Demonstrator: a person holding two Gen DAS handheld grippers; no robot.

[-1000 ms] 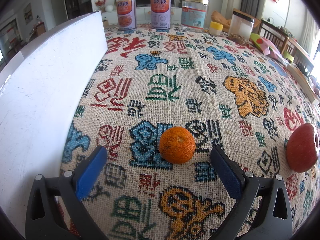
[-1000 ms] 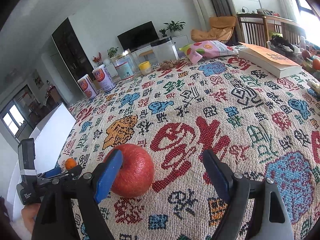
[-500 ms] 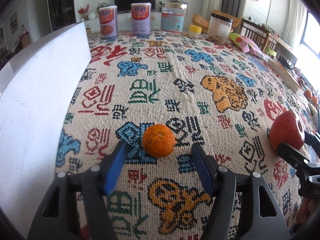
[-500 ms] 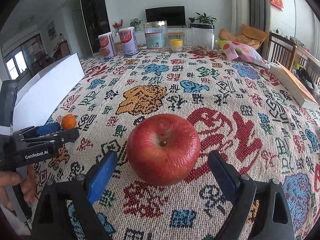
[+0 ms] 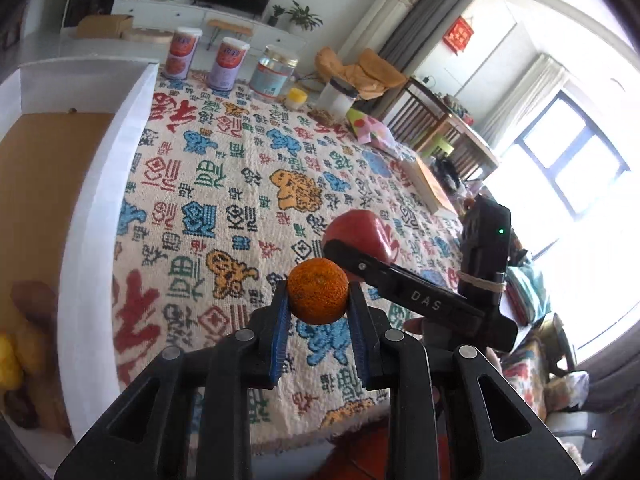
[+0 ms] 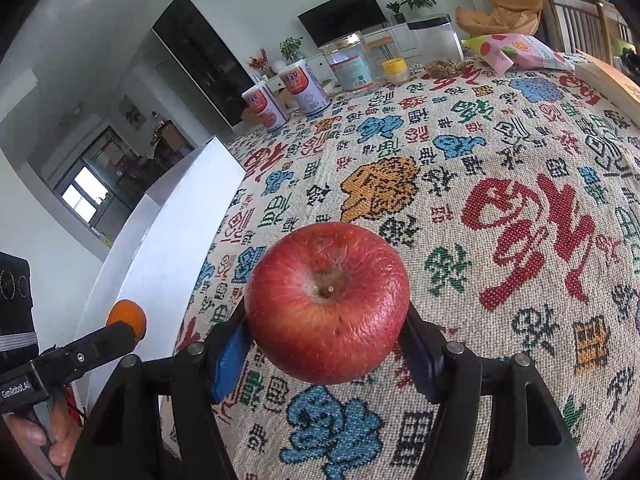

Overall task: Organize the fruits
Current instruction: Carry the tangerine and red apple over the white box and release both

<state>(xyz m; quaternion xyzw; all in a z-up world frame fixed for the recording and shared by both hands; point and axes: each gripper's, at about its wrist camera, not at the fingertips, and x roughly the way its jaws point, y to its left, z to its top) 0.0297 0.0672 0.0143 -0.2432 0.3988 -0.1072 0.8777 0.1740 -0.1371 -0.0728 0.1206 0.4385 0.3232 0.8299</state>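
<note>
Both our grippers had just closed: left gripper (image 5: 318,300) clamped the orange (image 5: 318,292), lifted near the white box (image 5: 100,200); right gripper (image 6: 326,344) gripped the apple (image 6: 326,300). Boxing seemed next.

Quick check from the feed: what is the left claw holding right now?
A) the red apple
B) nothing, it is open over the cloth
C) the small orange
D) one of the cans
C: in the left wrist view the left claw is shut on the orange, its blue pads pressing both sides, while the apple sits in the right claw.
</note>
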